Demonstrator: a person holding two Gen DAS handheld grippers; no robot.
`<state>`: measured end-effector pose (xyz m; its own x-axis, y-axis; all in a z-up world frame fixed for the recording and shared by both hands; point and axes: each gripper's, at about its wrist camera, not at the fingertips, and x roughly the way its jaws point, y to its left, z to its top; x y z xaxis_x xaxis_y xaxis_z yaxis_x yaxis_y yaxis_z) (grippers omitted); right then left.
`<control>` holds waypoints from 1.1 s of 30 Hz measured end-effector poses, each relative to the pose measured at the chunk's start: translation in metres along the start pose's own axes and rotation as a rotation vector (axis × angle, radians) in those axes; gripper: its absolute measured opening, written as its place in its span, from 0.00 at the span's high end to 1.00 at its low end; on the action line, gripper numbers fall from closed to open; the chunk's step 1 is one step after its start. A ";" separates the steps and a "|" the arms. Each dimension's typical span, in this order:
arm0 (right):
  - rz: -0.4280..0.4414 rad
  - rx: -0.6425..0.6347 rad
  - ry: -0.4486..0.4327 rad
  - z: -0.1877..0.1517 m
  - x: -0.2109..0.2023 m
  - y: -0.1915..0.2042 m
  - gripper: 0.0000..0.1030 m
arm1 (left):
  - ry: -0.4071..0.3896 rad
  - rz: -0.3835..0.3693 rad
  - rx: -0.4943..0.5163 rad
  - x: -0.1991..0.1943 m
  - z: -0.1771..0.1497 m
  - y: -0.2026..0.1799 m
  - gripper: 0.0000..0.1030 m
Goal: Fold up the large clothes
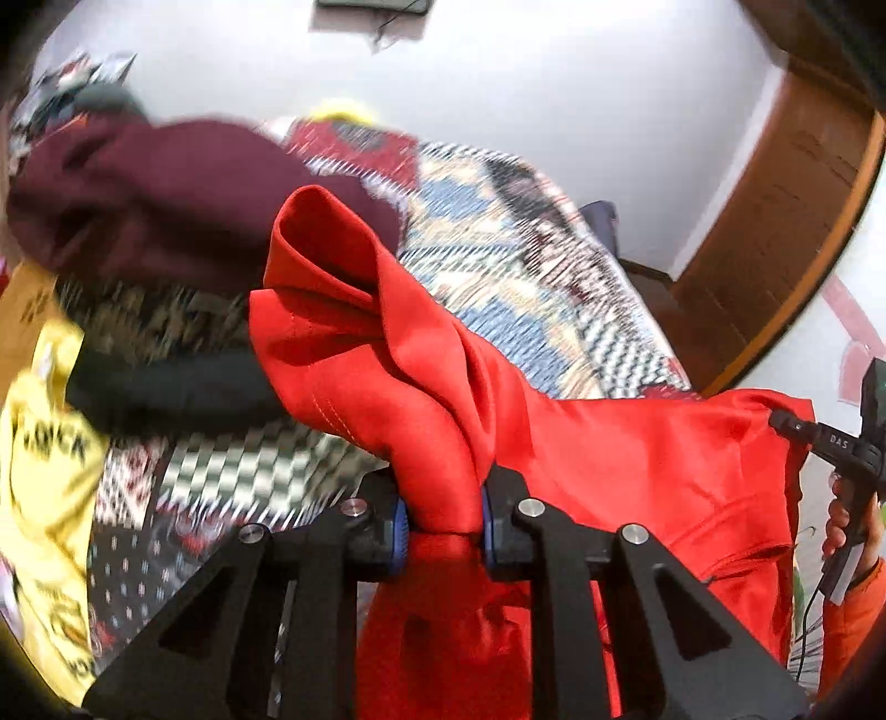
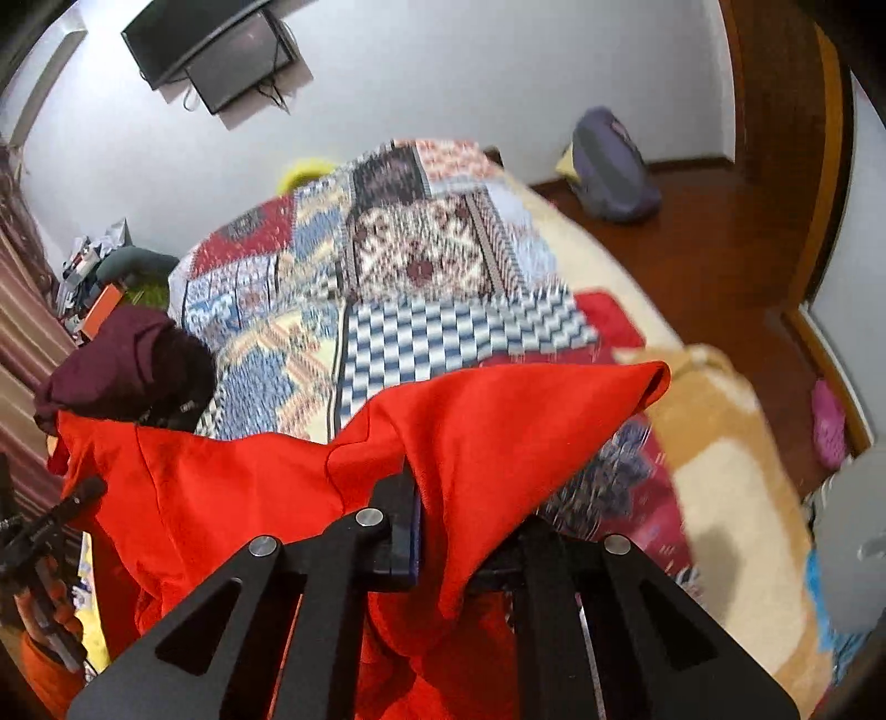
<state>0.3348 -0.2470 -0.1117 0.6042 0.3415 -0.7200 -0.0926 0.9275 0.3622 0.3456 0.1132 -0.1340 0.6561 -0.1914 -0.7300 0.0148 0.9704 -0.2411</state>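
Note:
A large red garment (image 1: 637, 459) hangs stretched in the air between my two grippers, above a bed with a patchwork quilt (image 1: 498, 249). My left gripper (image 1: 443, 520) is shut on a bunched corner of the red cloth, which sticks up above its jaws. My right gripper (image 2: 459, 531) is shut on another part of the red garment (image 2: 249, 487), which drapes over its right finger and hides it. The right gripper also shows at the right edge of the left wrist view (image 1: 830, 443), and the left gripper at the left edge of the right wrist view (image 2: 39, 531).
A maroon garment (image 1: 166, 194) and a dark garment lie piled at the left of the bed, with a yellow printed garment (image 1: 44, 487) beside them. The quilt (image 2: 421, 260) covers the bed. A grey backpack (image 2: 614, 166) sits on the wooden floor by the wall. A wall screen (image 2: 221, 50) hangs above.

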 end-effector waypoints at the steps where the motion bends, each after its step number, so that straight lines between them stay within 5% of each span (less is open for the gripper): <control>1: -0.004 0.000 -0.015 0.005 -0.002 -0.001 0.92 | -0.009 -0.009 0.011 0.000 0.009 -0.006 0.82; 10: -0.074 0.032 -0.078 0.056 0.018 -0.023 0.92 | -0.021 -0.002 0.085 0.060 0.071 -0.037 0.82; 20: -0.205 0.020 0.010 0.082 0.099 -0.053 0.92 | 0.106 0.079 0.104 0.172 0.103 -0.022 0.81; 28: -0.230 0.039 0.073 0.070 0.116 -0.078 0.86 | 0.161 0.080 0.055 0.189 0.094 -0.006 0.65; 33: -0.272 0.032 0.123 0.068 0.107 -0.075 0.69 | 0.177 0.103 0.048 0.176 0.086 -0.004 0.61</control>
<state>0.4601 -0.2899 -0.1758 0.5027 0.0992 -0.8588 0.0858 0.9828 0.1637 0.5256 0.0885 -0.2063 0.5137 -0.1099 -0.8509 -0.0062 0.9913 -0.1318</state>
